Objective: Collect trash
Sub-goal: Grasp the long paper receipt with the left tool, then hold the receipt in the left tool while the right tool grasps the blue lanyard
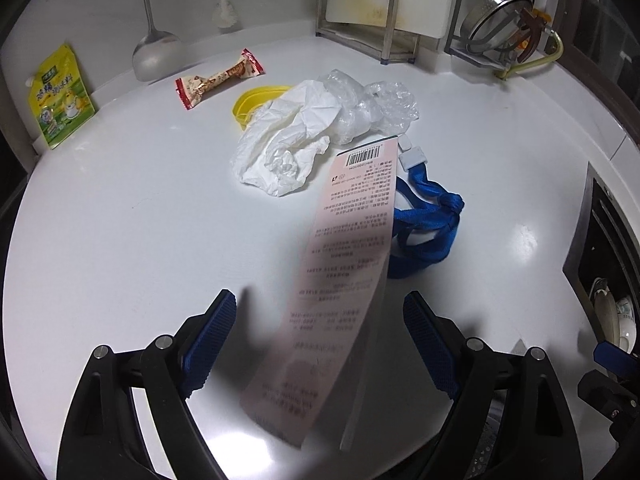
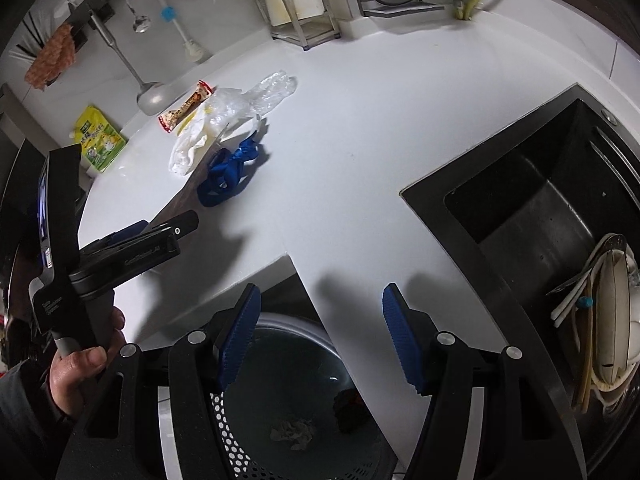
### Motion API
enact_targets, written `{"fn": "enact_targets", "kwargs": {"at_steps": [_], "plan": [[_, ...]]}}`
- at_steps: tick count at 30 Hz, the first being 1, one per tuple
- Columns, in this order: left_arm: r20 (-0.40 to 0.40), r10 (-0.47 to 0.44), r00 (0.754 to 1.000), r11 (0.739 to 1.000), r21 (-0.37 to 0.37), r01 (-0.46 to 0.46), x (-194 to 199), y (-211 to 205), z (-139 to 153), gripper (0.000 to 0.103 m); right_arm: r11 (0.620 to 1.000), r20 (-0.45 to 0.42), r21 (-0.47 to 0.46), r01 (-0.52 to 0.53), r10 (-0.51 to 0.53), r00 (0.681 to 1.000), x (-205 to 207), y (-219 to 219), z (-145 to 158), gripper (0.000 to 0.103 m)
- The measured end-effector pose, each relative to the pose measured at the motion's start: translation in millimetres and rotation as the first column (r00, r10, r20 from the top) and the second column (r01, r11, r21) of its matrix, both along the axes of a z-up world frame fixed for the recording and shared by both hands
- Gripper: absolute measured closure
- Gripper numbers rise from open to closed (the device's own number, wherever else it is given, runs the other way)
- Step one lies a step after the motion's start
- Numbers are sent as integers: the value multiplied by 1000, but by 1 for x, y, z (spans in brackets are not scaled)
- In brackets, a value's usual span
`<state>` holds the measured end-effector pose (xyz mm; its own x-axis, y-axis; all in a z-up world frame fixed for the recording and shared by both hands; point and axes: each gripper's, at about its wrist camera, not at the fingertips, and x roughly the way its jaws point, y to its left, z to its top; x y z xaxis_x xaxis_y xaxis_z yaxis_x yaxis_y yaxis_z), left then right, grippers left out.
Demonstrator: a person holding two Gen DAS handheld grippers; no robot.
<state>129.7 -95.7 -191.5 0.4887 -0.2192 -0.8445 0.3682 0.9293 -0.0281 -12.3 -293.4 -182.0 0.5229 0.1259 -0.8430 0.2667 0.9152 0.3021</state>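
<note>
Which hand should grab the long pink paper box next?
Probably the left. The left gripper has its jaws open on either side of the long pink paper box, not yet pressing it. The right gripper is open over the trash bin, away from the pile.

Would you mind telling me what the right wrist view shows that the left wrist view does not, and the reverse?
Only the right wrist view shows the bin below the counter edge, with crumpled trash inside, and the hand holding the left gripper. Only the left wrist view shows the printed face and barcode of the pink card. Both show the white tissue, blue strap, candy wrapper and yellow pouch.
</note>
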Motion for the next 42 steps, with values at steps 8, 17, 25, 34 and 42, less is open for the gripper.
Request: {"fn": "enact_targets", "kwargs": {"at_steps": [8, 17, 25, 34, 42], "plan": [[-17, -34, 999, 999, -28, 34, 8, 1, -2, 34, 1000, 4, -5, 12, -12, 1000, 21, 2, -1, 42], [-36, -79, 996, 994, -78, 76, 12, 11, 3, 65, 1000, 13, -20, -3, 4, 1000, 48, 13, -1, 42], [-8, -108, 994, 990, -97, 107, 12, 19, 20, 87, 1000, 18, -22, -16, 16, 1000, 66, 26, 0, 42], [25, -102, 994, 987, -119, 104, 11, 41, 38, 92, 999, 28, -33, -28, 29, 999, 94, 41, -2, 40], [53, -78, 996, 987, -139, 85, 11, 63, 62, 92, 998, 29, -58, -36, 38, 999, 128, 57, -9, 31]]}}
